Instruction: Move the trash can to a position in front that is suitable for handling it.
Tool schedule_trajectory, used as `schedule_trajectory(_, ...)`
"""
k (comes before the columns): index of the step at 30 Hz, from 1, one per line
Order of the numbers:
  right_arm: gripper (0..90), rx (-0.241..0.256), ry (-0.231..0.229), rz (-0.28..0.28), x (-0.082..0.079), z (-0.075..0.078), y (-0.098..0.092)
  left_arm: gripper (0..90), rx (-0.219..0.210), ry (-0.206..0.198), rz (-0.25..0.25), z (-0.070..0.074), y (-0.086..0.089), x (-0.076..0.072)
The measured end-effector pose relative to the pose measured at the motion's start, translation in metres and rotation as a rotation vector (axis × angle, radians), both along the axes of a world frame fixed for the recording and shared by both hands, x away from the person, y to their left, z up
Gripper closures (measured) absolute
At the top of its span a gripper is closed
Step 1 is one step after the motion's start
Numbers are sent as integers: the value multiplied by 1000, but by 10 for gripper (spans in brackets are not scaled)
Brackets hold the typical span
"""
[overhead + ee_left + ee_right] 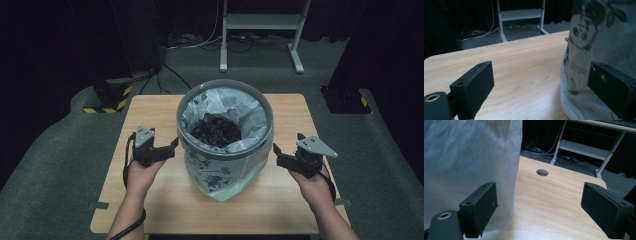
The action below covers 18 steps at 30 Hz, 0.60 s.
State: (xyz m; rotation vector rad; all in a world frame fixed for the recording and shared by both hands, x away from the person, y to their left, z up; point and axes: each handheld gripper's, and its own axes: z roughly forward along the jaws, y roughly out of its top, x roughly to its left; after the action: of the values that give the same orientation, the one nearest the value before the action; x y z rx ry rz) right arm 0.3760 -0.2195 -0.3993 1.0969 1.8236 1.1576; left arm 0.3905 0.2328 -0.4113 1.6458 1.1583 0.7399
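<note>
High view: grey round bin (225,125) standing mid-table on pale wood-grain tabletop (150,200), lined with thin translucent bag (220,175) printed with dark leaf-and-flower pattern; bag draped down outside of bin on near side. Dark crumbly contents (216,131) inside. No legible brand or lettering. Left gripper (172,146) just beside bin's left flank, jaws spread wide, holding nothing; grey three-cornered plate on top. Right gripper (276,151) just beside bin's right flank, jaws likewise wide and empty.

Left gripper view: matte black block-shaped jaws set far apart. Printed bag (584,50) directly ahead and to the right, right jaw overlapping it in the frame; contact not determinable. Panda-like print and blurred dark marks on film, unreadable. Smooth wood laminate (524,75) ahead of left jaw.

Right gripper view: jaws wide, nothing between. Frosted, crinkled bag film (469,157) ahead and left, behind left jaw. Round hole (542,172) in tabletop farther ahead, between the jaws.
</note>
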Motion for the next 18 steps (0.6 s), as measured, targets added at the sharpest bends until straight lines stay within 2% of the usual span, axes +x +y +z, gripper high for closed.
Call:
schedule_trajectory(4,137,13,-6,-30,10,5,1,79,-12,6,21,1,2,6)
schedule_trajectory(6,138,25,-8,-46,14,6,1,95,-41,7,16,3,4,13)
schedule_trajectory(9,139,37,-5,-63,19,7,1,109,-28,-4,7,6,3,17)
schedule_trajectory(10,138,39,-3,-69,20,6,1,109,-44,-13,2,8,4,20)
schedule_trajectory(12,138,45,6,-76,23,5,2,109,-47,-20,4,9,4,21)
schedule_trajectory(14,138,48,8,-78,24,4,3,109,-50,-20,-4,9,2,22)
schedule_trajectory(18,138,41,13,-79,27,1,12,109,-29,-9,-29,9,-6,22)
